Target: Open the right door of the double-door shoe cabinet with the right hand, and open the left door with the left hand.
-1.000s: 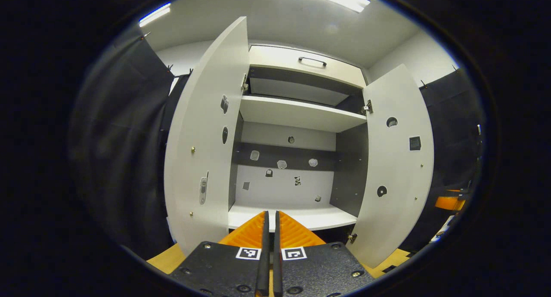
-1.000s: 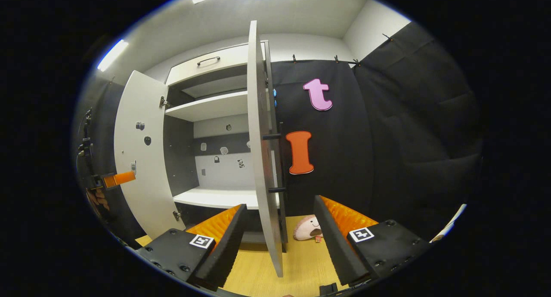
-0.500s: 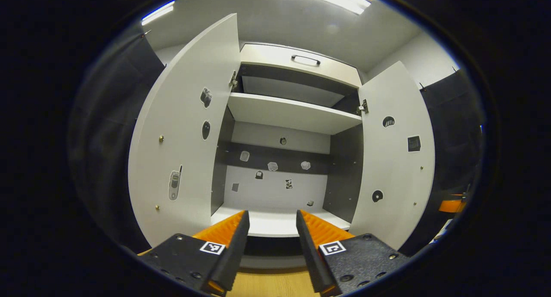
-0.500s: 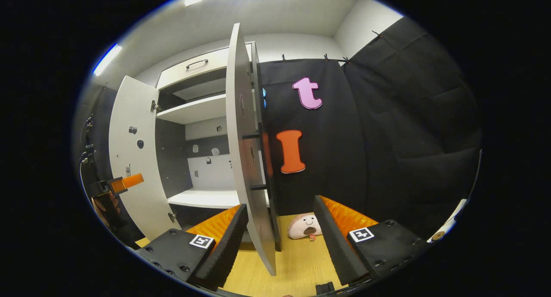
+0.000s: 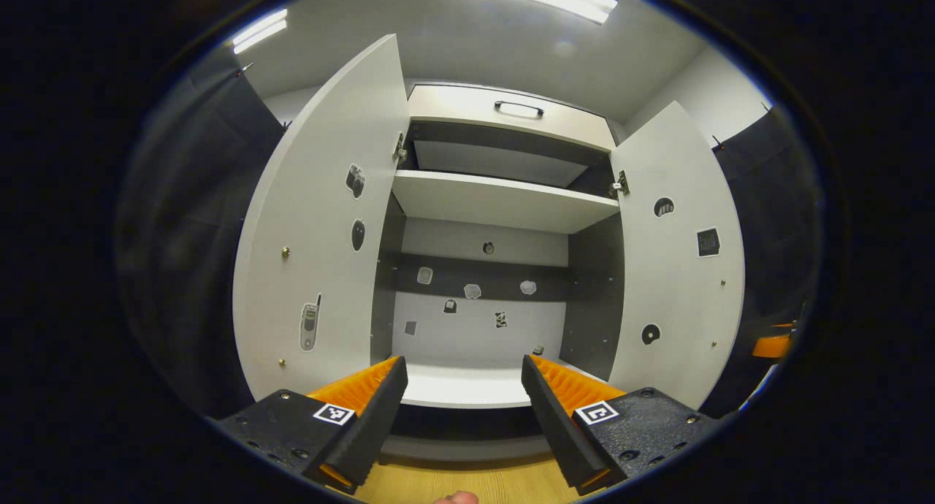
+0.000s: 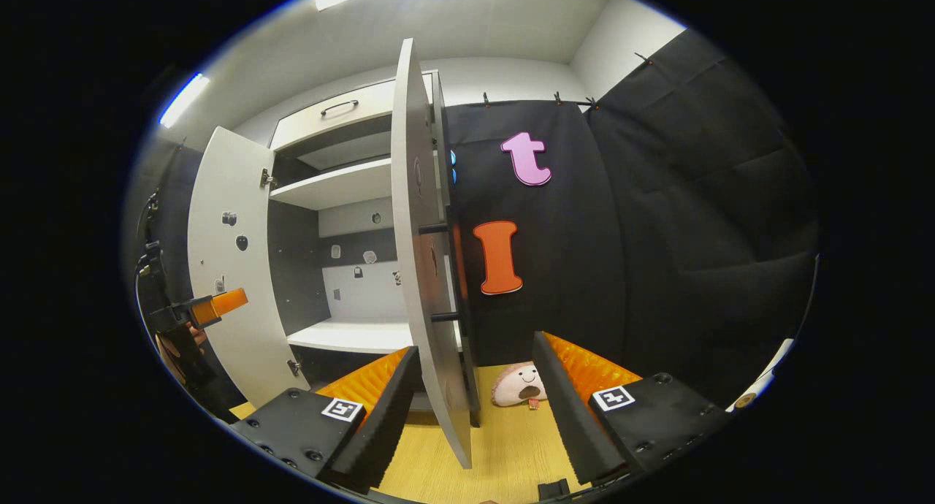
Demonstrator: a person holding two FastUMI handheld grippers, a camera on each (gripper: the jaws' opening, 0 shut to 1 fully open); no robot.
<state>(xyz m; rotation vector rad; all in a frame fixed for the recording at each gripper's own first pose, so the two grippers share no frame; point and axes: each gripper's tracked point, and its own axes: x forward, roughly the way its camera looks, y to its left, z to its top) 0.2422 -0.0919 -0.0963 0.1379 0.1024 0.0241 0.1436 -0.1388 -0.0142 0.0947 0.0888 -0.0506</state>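
Cabinet (image 5: pixel 504 204) stands w/ both doors swung open; we note the interior shelves bare apart from small stickers on the back panel. In the left gripper view, the left door (image 5: pixel 321 226) sits at 9 o'clock of the opening and the right door (image 5: pixel 676 263) at 3 o'clock, both angled outward. Top drawer (image 5: pixel 511 113) w/ a dark handle sits at 12 o'clock, shut. Left gripper (image 5: pixel 462 409) at 6 o'clock: jaws released, spread wide, nothing between them, apart from both doors; we see the lower shelf through the gap. In the right gripper view, the right door is seen nearly edge-on, its free edge running down btwn the fingers of the right gripper (image 6: pixel 475 409). Jaws there are also released, set wide either side of the door edge; we see clear space on the right-finger side, and cannot tell whether the left finger touches the panel. Door handle (image 6: pixel 443 270), two dark posts, shows on the outer face at approx. centre of that view. A plush toy (image 6: pixel 520 384) lies on the wooden floor (image 6: pixel 504 445) near the cabinet base, at 5 o'clock of the door. The other gripper, w/ the hand holding it, shows at 9 o'clock of that view, beside the left door.
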